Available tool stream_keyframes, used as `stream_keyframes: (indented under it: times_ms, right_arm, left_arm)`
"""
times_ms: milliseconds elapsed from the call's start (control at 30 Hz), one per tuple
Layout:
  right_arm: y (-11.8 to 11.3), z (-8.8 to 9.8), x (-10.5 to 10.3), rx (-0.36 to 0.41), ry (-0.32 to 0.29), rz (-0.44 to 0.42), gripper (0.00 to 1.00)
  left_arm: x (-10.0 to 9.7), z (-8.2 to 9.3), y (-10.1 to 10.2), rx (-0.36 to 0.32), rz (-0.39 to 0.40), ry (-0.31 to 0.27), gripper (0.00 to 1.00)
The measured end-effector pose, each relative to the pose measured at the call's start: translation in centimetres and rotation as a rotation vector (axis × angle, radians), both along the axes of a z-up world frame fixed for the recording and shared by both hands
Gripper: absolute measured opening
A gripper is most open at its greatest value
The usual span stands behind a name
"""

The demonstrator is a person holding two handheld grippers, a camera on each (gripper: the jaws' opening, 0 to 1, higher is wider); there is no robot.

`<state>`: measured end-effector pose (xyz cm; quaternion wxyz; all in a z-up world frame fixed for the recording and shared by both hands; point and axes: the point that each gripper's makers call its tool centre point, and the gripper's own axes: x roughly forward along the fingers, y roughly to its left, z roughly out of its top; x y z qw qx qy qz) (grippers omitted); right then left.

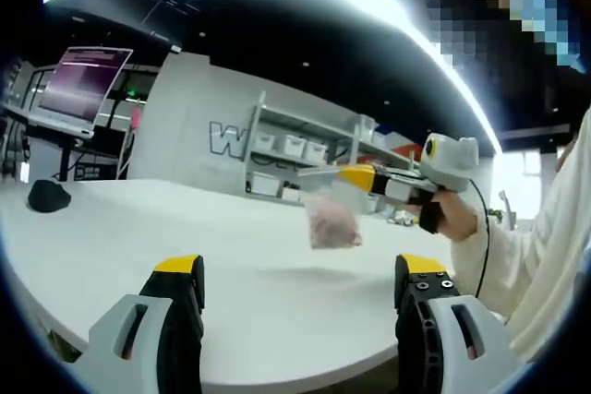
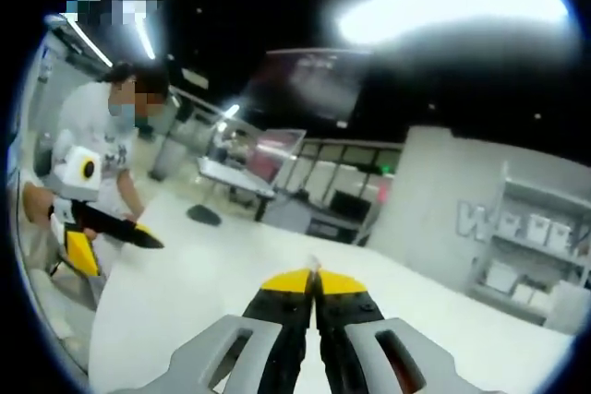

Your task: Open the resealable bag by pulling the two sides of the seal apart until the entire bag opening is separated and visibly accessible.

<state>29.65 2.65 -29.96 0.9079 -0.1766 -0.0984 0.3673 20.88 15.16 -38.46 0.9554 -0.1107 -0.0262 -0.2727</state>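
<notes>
A small clear resealable bag (image 1: 331, 219) with pinkish contents hangs above the white table (image 1: 185, 237). Its top edge is pinched in my right gripper (image 1: 355, 175), which comes in from the right in a person's hand. My left gripper (image 1: 300, 269) stands wide open close to the camera, its yellow-tipped jaws well short of the bag. In the right gripper view, my right gripper (image 2: 314, 281) is shut, with a thin sliver of plastic poking up between the tips. The left gripper (image 2: 111, 242) appears there at the far left, jaws apart.
A black object (image 1: 48, 196) lies on the table's far left. White shelving with bins (image 1: 295, 149) stands behind the table beside a white wall panel. A monitor (image 1: 83, 80) is at the back left. A person in a white sleeve (image 1: 545, 246) stands at the right.
</notes>
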Motion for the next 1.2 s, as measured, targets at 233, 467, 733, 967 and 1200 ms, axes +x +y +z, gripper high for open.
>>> stream_keyframes:
  times_ms: [233,467,733,967,1200]
  right_arm:
    - [-0.5,-0.4,-1.3,0.015,0.01,0.002,0.0]
    - [-1.1,-1.7,-2.7,0.031,0.044,-0.003,0.0]
    - [-2.6,-2.2,-3.3,0.048,0.061,-0.037,0.0]
    - [-3.0,-2.8,-4.5,0.075,0.091,-0.036,0.0]
    - [-1.6,-3.7,-6.7,0.07,0.1,0.003,0.0]
  left_arm:
    - [0.0,0.0,-0.2,-0.002,-0.003,0.002,0.83]
    - [-0.2,-0.1,-0.1,0.002,0.0,0.003,0.84]
    - [-0.3,0.0,-0.3,0.004,-0.005,0.004,0.84]
    - [-0.5,-0.3,-0.7,0.004,-0.021,0.014,0.84]
    - [-0.6,-0.1,-0.7,0.001,-0.029,0.011,0.84]
